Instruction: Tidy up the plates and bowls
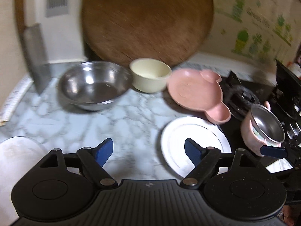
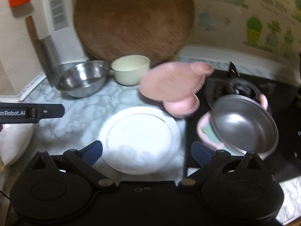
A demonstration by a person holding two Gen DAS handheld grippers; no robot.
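Both tools spread wide over the marble tabletop (image 2: 75, 109), holding nothing.

Largest to smallest: wooden board (image 2: 133, 18) leaning behind; white plate (image 2: 139, 139) near the right tool (image 2: 146, 153); pink plate (image 2: 169, 86); steel bowl (image 1: 94, 88); cream bowl (image 1: 150, 75); pink pot (image 2: 242, 124), seemingly tilted on the stove. Left tool (image 1: 148, 152) hovers.

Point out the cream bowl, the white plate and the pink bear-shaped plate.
cream bowl (image 1: 150, 75), left wrist view, outer wall and rim.
white plate (image 2: 139, 139), right wrist view, flat centre.
pink bear-shaped plate (image 2: 169, 86), right wrist view, main well.
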